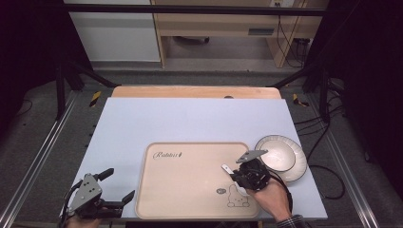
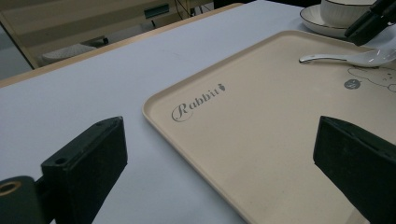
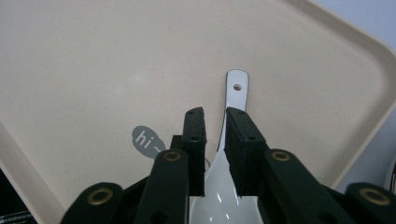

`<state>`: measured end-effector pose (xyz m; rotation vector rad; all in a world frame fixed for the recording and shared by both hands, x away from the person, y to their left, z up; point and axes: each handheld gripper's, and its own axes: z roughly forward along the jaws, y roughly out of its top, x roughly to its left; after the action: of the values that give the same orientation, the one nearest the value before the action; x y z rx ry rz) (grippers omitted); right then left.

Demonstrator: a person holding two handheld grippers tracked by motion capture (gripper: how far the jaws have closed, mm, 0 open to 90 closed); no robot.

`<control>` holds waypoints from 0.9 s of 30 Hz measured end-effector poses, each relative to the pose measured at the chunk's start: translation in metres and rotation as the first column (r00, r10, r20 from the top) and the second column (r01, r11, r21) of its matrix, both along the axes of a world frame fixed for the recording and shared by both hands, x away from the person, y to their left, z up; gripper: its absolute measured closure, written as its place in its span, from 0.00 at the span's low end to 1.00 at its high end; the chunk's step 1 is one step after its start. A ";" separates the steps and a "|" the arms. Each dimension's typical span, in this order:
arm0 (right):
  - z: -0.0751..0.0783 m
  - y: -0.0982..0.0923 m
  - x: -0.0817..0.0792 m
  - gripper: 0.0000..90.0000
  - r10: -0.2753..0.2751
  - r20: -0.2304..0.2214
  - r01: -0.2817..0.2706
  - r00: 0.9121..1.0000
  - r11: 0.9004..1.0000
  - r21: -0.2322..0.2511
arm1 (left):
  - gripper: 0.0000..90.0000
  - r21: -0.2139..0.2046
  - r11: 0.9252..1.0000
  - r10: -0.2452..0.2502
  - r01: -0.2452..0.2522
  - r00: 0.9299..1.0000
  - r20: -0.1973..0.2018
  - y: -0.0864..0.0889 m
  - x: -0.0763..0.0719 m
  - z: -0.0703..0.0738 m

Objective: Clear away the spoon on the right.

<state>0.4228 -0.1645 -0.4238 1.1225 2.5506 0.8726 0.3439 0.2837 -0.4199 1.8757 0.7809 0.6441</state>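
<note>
My left gripper (image 1: 116,186) sits at the near worktop (image 1: 142,123) edge, jaws spread wide, holding nothing. My right gripper (image 3: 215,154) has its jaws narrowed around the white spoon (image 3: 236,91) handle, spoon lying on the beige tray (image 1: 190,190). Tray reads "Rabbit" (image 2: 198,100) and "hi" (image 3: 142,139). Farther right, bowl (image 1: 280,153) on plate (image 1: 298,168).

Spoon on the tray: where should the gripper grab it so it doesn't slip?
Probably the handle's neck, just above the bowl end. The white spoon lies flat on the beige tray, its handle thin and straight, so jaws coming from above can straddle it sideways. The right gripper already sits there, one jaw each side of the handle. The wide, rounded bowl would likely slide out.
</note>
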 end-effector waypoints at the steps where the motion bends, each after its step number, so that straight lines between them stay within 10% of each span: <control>1: -0.001 0.001 -0.001 0.92 0.004 0.005 -0.004 1.000 1.000 -0.005 | 0.03 0.001 1.000 0.000 0.000 1.000 0.001 0.000 0.000 0.000; 27: -0.026 0.014 -0.001 1.00 -0.010 -0.025 0.009 1.000 0.999 -0.047 | 0.03 0.003 1.000 -0.007 0.007 1.000 0.004 -0.001 0.000 0.000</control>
<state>0.4220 -0.1509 -0.4497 1.1381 2.5697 0.7977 0.3435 0.2824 -0.4197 1.8786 0.7714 0.6449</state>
